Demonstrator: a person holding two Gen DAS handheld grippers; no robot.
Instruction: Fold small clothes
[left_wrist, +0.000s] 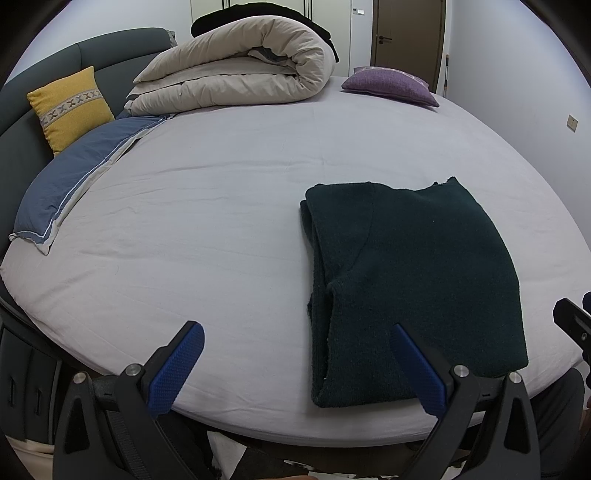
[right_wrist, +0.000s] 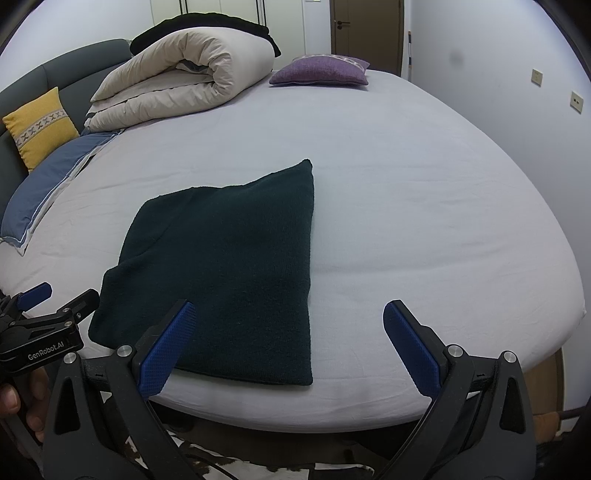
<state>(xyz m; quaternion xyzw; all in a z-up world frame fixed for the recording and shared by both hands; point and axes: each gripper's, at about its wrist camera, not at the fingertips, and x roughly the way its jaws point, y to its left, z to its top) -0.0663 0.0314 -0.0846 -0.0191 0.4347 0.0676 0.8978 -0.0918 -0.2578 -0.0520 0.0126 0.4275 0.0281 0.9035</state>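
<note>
A dark green knitted garment (left_wrist: 410, 280) lies folded into a flat rectangle on the pale bed sheet (left_wrist: 207, 229), near the bed's front edge. It also shows in the right wrist view (right_wrist: 229, 266). My left gripper (left_wrist: 297, 332) is open and empty, held above the front edge with its right finger over the garment's near left part. My right gripper (right_wrist: 288, 314) is open and empty, its left finger over the garment's near edge. The left gripper also shows at the left of the right wrist view (right_wrist: 59, 299).
A rolled beige duvet (left_wrist: 240, 70) lies at the back of the bed. A purple cushion (left_wrist: 391, 86) sits at the back right, a yellow cushion (left_wrist: 70, 107) and a blue pillow (left_wrist: 74, 177) at the left. A wall (right_wrist: 517, 110) is to the right.
</note>
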